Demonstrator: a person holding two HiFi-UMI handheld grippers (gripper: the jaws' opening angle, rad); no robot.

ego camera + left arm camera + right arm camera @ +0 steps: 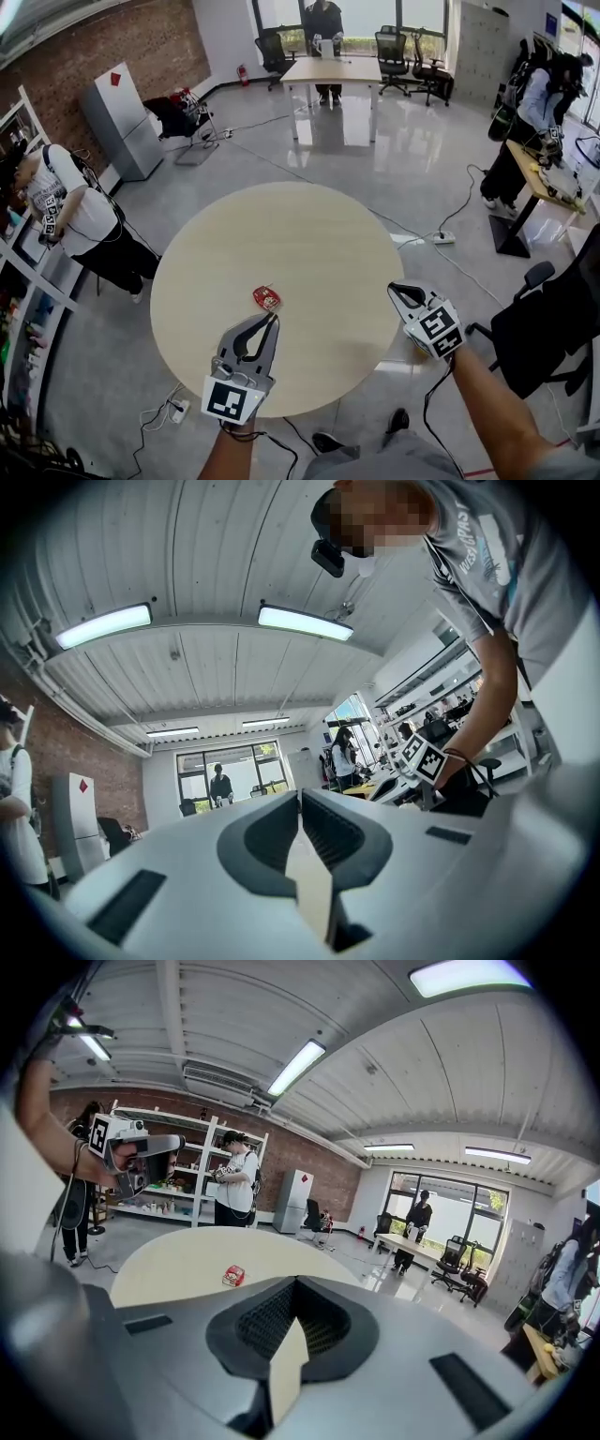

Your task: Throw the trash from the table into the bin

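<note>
A small red piece of trash (266,298) lies on the round beige table (309,234), toward its near edge. My left gripper (274,319) hovers just on the near side of it, jaws closed together with nothing between them. My right gripper (393,287) is off to the right at the table's rim, also shut and empty. In the right gripper view the red trash (233,1275) sits on the table (169,1260) ahead of the closed right gripper (295,1281), and the left gripper (141,1152) shows at upper left. The left gripper (300,794) tilts up toward the ceiling.
A tall grey box with a red mark (122,122) stands by the brick wall at far left. Shelves (28,281) and a person (75,220) are at left, a black office chair (544,328) at right, and a desk (333,70) with people far behind. Cables and a power strip (442,238) lie on the floor.
</note>
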